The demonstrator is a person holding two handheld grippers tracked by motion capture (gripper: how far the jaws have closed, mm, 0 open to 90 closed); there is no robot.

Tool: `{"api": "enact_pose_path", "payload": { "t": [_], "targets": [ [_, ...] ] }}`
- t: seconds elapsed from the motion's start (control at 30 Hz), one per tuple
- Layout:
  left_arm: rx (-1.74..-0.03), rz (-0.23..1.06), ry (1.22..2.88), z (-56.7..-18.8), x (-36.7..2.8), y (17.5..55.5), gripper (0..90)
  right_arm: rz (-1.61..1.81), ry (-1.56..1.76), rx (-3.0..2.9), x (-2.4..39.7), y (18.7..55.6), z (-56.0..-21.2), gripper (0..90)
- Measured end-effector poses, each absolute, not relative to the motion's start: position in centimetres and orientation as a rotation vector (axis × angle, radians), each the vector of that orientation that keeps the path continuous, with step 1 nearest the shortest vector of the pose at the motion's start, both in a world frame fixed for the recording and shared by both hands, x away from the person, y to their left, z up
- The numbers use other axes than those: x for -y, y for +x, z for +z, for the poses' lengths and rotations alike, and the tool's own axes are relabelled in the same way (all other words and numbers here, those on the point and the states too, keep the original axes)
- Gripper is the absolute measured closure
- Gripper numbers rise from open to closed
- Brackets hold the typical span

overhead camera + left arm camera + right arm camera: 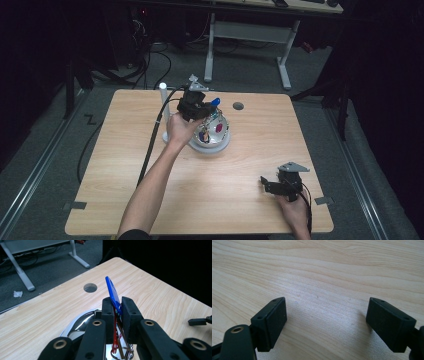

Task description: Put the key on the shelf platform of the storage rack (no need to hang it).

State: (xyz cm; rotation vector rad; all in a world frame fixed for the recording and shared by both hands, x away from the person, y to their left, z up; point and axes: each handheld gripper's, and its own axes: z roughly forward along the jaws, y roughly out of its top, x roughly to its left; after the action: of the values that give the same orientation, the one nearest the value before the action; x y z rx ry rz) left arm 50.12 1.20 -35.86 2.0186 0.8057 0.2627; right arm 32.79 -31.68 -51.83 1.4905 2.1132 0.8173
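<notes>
Left gripper [117, 307]: jaws clamped on blue tag [112, 293], above chrome bowl [80, 322] | Right gripper [325, 322]: jaws wide apart, empty, over table [324, 270]

Your high view looks forward and down over the whole table [210, 200]. Your left gripper view sits close, facing the far corner and hole [90, 287], shared with the high view. Your right gripper view faces bare tabletop, very near.
</notes>
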Motion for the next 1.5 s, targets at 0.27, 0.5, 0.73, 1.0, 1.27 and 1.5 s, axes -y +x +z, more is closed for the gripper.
{"api": "enact_pose_path", "payload": {
  "t": [0.27,0.5,0.73,1.0,1.27,1.5],
  "targets": [
    [-0.819,0.26,2.019,-36.8,-1.3,50.4,81.3,0.815,1.49,-2.113,31.7,32.8,-51.8,17.0],
    [-0.83,0.255,2.028,-37.8,-1.5,50.4,81.1,0.815,1.49,-2.114,31.7,32.8,-51.8,17.0],
    [-0.828,0.259,2.058,-38.9,-1.2,50.3,81.0,0.815,1.49,-2.114,31.7,32.8,-51.8,17.0],
    [-0.847,0.231,2.063,-40.4,-1.3,50.2,81.0,0.815,1.49,-2.114,31.7,32.8,-51.8,17.0],
    [-0.88,0.203,2.091,-42.2,-1.0,50.4,80.8,0.815,1.49,-2.114,31.7,32.8,-51.8,17.0],
    [-0.904,0.174,2.104,-43.3,-0.6,50.7,80.4,0.815,1.49,-2.114,31.7,32.8,-51.8,17.0]
  ]
}}
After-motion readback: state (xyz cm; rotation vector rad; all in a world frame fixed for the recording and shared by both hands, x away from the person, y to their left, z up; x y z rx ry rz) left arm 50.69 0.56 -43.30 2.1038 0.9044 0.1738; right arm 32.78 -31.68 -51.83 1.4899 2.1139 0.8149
